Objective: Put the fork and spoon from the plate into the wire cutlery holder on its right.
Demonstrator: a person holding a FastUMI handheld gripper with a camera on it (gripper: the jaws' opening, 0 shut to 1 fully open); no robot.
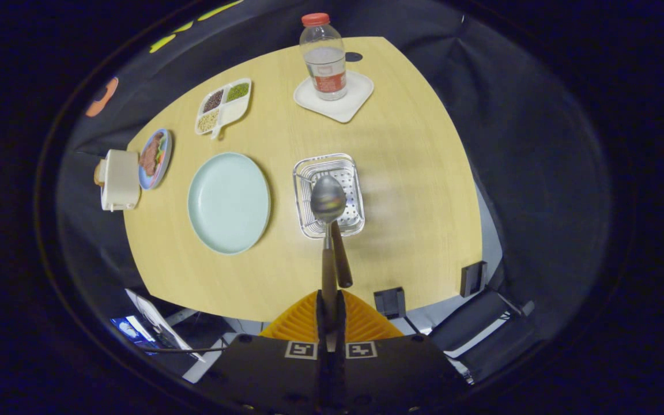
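the gripper [330, 305] is clenched on the dark handle of the spoon [328, 199], both fingers pressing it, the steel bowl of the spoon pointing away and hanging high over the wire cutlery holder [304, 173]. a second dark handle [341, 259] slants just to the right of the spoon's own; i judge it to be the fork standing in the holder already, though its tines can't be made out. the pale green plate [228, 202] to the left of the holder lies bare, so both pieces are off it. what is left, as i read it: lower the spoon into the holder and let go.

further off on the wooden table [412, 190] stand a water bottle [323, 55] on a white coaster [361, 95], a divided dish of beans [223, 105], a small plate of food [154, 157] and a white toaster [119, 180] at the far left edge.
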